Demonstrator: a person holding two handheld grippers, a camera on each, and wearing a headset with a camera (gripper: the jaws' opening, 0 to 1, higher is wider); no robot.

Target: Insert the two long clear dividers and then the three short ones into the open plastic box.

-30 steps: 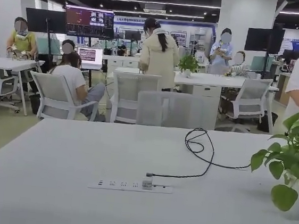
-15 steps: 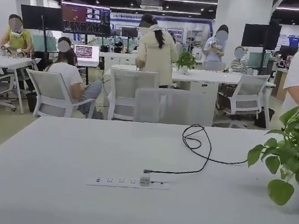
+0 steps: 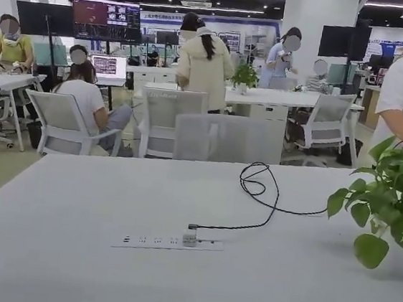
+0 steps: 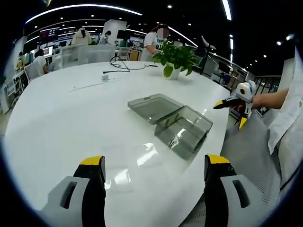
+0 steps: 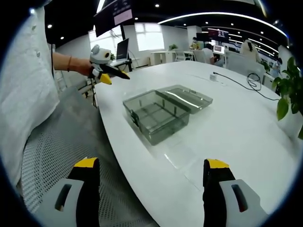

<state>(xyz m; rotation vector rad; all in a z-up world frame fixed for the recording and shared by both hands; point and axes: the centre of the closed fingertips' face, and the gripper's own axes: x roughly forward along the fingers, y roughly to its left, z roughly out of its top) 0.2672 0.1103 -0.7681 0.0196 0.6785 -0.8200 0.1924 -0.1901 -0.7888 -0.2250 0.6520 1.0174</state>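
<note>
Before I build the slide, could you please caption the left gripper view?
Open left gripper faces the open box and clear dividers on a white table.

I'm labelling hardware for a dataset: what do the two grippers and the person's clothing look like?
The left gripper and right gripper match: grey jaws, black inner faces, yellow tips, a white rounded body behind. The person wears a white top.
</note>
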